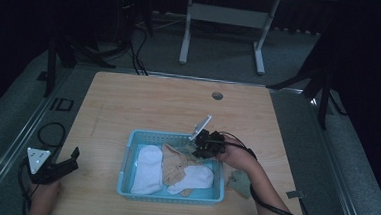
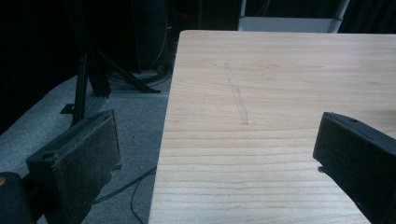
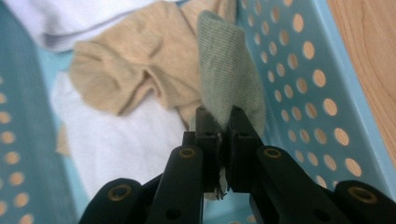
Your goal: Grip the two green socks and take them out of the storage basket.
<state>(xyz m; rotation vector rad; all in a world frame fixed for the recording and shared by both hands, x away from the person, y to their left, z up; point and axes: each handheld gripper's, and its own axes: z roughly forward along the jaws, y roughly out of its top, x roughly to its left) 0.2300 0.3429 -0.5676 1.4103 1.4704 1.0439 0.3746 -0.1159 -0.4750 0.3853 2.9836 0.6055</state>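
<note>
high view: right gripper (image 1: 202, 146) dips over the blue basket's (image 1: 128, 156) far right corner; left gripper (image 1: 70, 161) rests apart at the table (image 1: 154, 100) edge; left gripper view: jaws wide, nothing between; right gripper view: jaws pinched on a green sock (image 3: 226, 70) above the tan sock (image 3: 126, 70).

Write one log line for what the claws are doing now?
right claw: shut on green sock | place: over blue basket | left claw: open, nothing between, at table edge
</note>
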